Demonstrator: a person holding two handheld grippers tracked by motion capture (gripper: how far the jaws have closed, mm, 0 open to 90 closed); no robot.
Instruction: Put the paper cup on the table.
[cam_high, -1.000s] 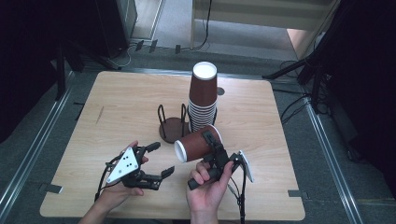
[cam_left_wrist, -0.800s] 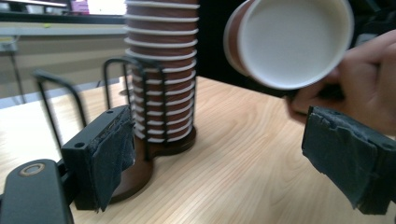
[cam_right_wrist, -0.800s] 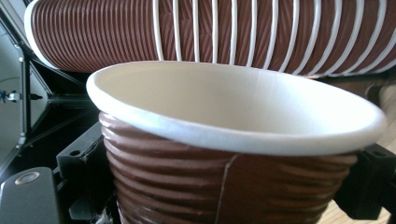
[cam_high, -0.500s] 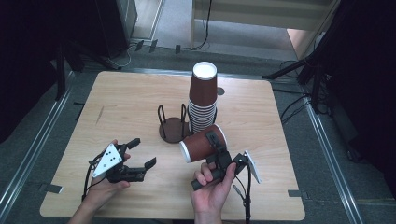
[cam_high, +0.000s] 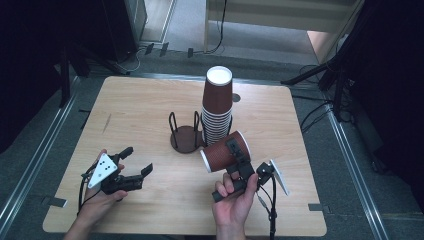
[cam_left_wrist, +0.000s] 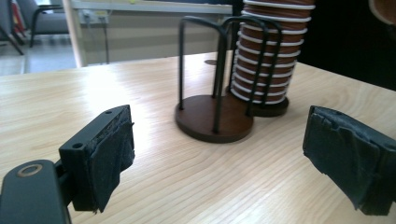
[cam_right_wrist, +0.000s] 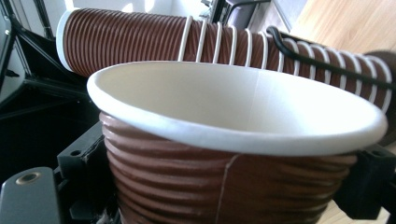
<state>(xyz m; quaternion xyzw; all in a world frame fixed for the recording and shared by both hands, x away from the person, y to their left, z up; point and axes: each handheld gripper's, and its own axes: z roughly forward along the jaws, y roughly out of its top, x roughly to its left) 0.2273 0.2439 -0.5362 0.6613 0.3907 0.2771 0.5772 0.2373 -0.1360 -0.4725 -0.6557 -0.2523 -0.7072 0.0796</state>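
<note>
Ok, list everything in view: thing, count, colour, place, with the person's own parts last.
table: one, light wood, centre of the high view.
cup stack: one, brown with white rims, upside down in a holder mid-table.
empty holder: one, dark round base with black wire loops, left of the stack, touching it.
single cup: one, brown, white inside, tilted above the table, in front of the stack.
right gripper: one, black, jaws shut on the single cup.
left gripper: one, black, jaws open, nothing between them, near left of table.
</note>
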